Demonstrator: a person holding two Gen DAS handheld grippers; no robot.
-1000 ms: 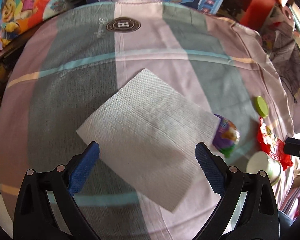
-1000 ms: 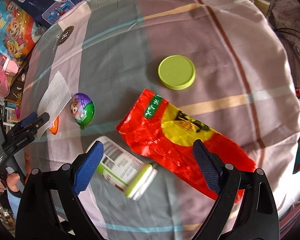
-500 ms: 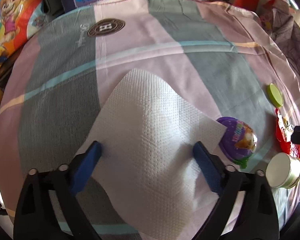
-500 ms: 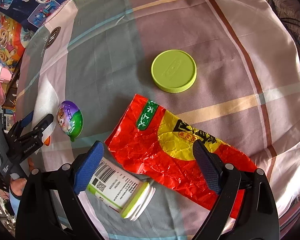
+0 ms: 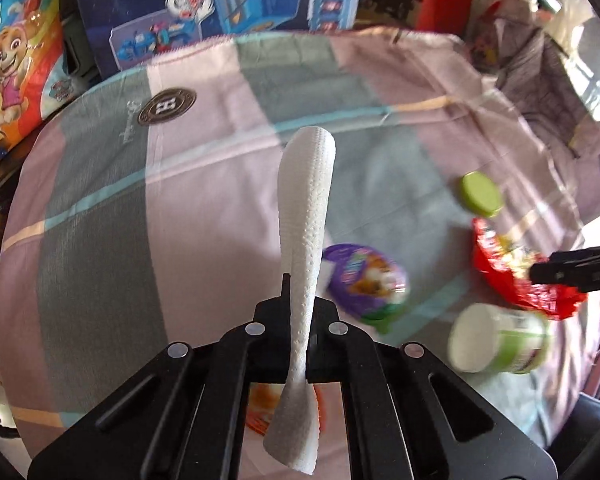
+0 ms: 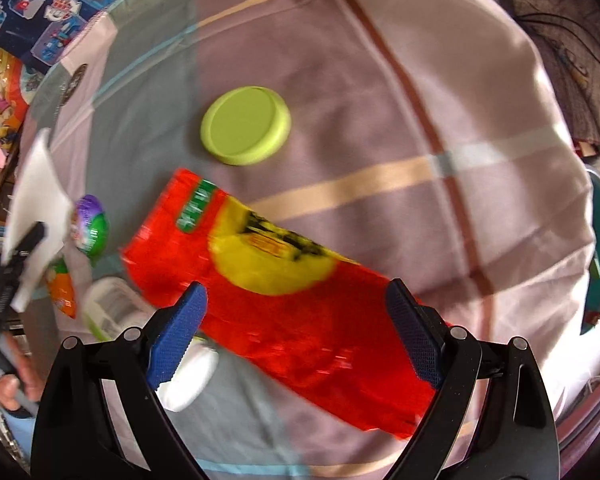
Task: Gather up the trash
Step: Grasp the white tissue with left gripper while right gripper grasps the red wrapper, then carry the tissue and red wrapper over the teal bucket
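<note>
My left gripper [image 5: 298,304] is shut on a white paper towel [image 5: 306,216], which stands pinched into a narrow upright fold; it also shows in the right wrist view [image 6: 36,196]. My right gripper [image 6: 296,328] is open, its blue pads either side of a red and yellow snack wrapper [image 6: 284,280] lying on the striped cloth. A green lid [image 6: 246,124], a purple and green toy capsule [image 5: 364,280] and a white and green tub [image 5: 496,344] on its side lie close by.
The striped cloth [image 5: 100,208] covers a round table. Toy boxes [image 5: 220,4] and a cartoon bag [image 5: 8,56] stand behind it. An orange packet [image 6: 62,292] lies near the tub. Dark clothing [image 5: 540,76] is piled at the right.
My left gripper closed on the flat paper towel, bunched it into a fold and lifted it. My right gripper moved lower over the red wrapper, still open.
</note>
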